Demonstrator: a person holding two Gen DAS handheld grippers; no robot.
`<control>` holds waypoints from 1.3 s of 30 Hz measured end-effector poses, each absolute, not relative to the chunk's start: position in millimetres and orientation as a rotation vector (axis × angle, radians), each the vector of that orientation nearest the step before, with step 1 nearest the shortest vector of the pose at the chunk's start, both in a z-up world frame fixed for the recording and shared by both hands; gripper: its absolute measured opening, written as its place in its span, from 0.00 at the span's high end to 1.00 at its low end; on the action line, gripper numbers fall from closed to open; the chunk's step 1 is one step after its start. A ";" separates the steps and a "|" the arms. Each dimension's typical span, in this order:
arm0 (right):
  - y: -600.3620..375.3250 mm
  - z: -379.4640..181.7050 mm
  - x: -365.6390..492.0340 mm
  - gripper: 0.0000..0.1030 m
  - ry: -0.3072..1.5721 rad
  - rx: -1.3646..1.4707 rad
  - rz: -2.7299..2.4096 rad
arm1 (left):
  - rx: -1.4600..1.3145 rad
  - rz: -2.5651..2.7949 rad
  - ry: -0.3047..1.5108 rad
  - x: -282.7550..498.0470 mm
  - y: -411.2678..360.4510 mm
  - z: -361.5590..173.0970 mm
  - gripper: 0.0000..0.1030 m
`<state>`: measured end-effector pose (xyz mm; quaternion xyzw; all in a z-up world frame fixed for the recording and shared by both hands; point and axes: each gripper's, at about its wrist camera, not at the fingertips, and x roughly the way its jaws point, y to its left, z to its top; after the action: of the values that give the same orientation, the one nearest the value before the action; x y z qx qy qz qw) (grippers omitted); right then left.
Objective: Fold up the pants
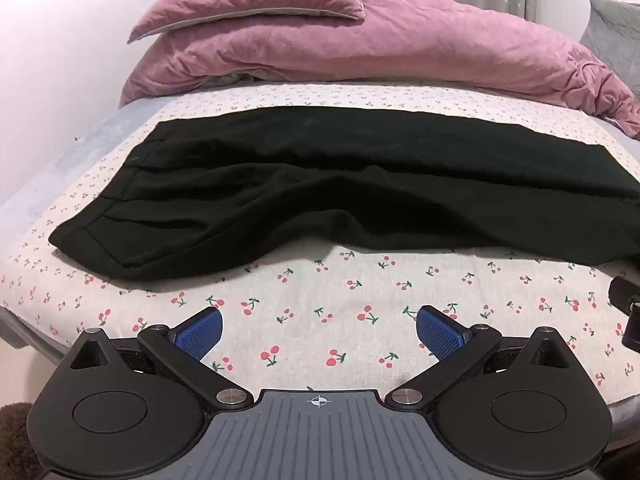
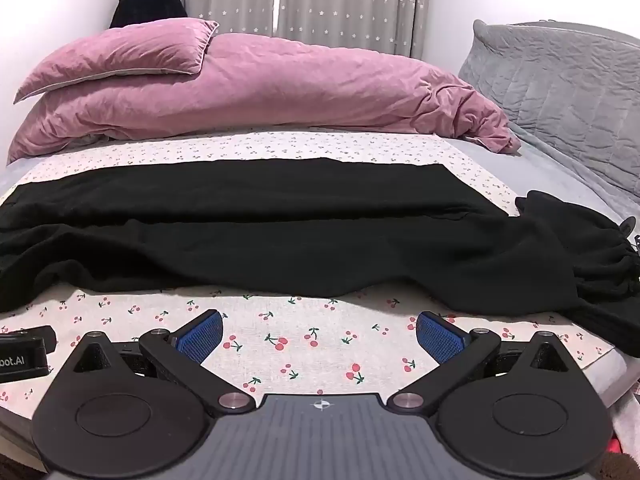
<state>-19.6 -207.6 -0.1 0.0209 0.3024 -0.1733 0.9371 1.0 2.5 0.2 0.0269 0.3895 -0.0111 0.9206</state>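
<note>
1. Bed [image 1: 60, 184] — covered by a cherry-print sheet [image 1: 320, 320], with a pink duvet [image 1: 360, 52] and pillow [image 1: 248, 0] heaped at the far side, well beyond both tools.
2. Pants [image 1: 320, 184] — black, laid flat on the sheet just ahead of both grippers, long axis running left to right across their line of approach. The left wrist view shows a flat hemmed end [image 1: 88, 240] ahead and to the left; the right wrist view shows a gathered end [image 2: 600, 264] ahead and to the right.
3. Left gripper [image 1: 319, 330] — jaws spread fully, nothing between them, over bare sheet short of the near edge of the pants. It is the nearer tool to the hemmed end.
4. Right gripper [image 2: 319, 332] — likewise wide open and empty, short of the cloth, nearer the gathered end.
5. Judgement: a fold looks likely to begin with each tool reaching forward to its own end.
</note>
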 end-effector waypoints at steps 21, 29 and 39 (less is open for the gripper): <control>-208.7 -6.0 -18.6 0.00 0.642 0.023 -0.368 | 0.083 -0.019 0.790 2.4 -2.0 -4.0 0.00; -206.8 -5.9 -18.2 0.00 0.645 0.017 -0.363 | 0.085 -0.021 0.789 1.1 -1.6 -5.7 0.00; -203.6 -7.2 -17.5 0.00 0.653 0.009 -0.365 | 0.081 -0.017 0.790 0.2 0.2 -6.6 0.00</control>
<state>-17.5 -203.6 -7.2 0.0044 0.3191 -0.1784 0.9307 0.2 0.2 -6.6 0.0392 0.3849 -0.0081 0.9221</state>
